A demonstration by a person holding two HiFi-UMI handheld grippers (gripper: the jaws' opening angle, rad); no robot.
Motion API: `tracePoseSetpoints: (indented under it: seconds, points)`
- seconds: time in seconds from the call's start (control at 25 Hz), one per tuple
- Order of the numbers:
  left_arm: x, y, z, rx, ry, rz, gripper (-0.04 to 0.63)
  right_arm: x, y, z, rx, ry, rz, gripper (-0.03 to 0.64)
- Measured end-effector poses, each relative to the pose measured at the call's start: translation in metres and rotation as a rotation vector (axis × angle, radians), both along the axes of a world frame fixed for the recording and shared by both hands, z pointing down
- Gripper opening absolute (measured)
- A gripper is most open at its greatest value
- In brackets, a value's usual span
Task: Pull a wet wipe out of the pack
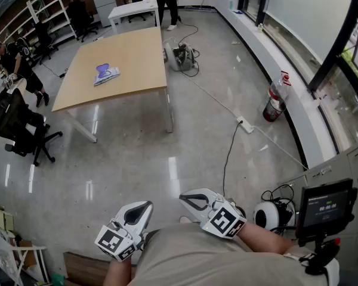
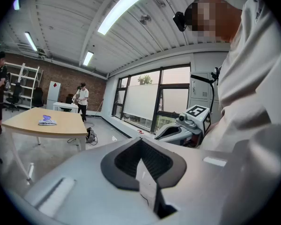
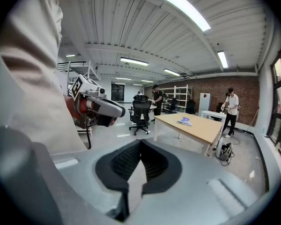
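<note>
The wet wipe pack (image 1: 106, 74), white and purple, lies on a light wooden table (image 1: 137, 58) far across the room. It also shows small in the left gripper view, pack (image 2: 47, 121), and in the right gripper view, pack (image 3: 184, 121). Both grippers are held close to my body, well away from the table. My left gripper (image 1: 142, 207) (image 2: 140, 146) has its jaws together with nothing between them. So does my right gripper (image 1: 190, 199) (image 3: 140, 146). Each shows in the other's view: right gripper (image 2: 173, 131), left gripper (image 3: 105, 109).
A grey polished floor lies between me and the table. A black office chair (image 1: 21, 124) stands at the left, a cable with power strip (image 1: 244, 125) and a fire extinguisher (image 1: 273, 106) at the right, gear (image 1: 182, 57) beside the table. People stand at the far end.
</note>
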State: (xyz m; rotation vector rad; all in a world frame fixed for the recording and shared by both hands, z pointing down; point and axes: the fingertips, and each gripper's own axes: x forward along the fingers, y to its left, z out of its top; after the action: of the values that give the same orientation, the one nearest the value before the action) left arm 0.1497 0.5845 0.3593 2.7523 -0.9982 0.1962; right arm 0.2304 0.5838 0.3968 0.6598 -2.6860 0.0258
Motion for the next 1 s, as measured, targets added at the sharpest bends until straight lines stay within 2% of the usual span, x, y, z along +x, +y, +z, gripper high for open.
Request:
tracePoseSetpoints:
  seconds: [0.28,0.64,1.0]
  points:
    - [-0.01,0.01,0.004,0.014,-0.078,-0.016,0.006,-0.013,0.013,-0.003,-0.001,0.0,-0.037,0.003]
    - [-0.012,0.018,0.008,0.0,-0.099,-0.007,0.006,-0.02,0.014,0.001,-0.016,-0.004,-0.051,0.003]
    - [-0.013,0.012,0.019,-0.012,-0.1,-0.04,0.005,-0.017,0.006,0.007,-0.032,-0.023,-0.066,0.003]
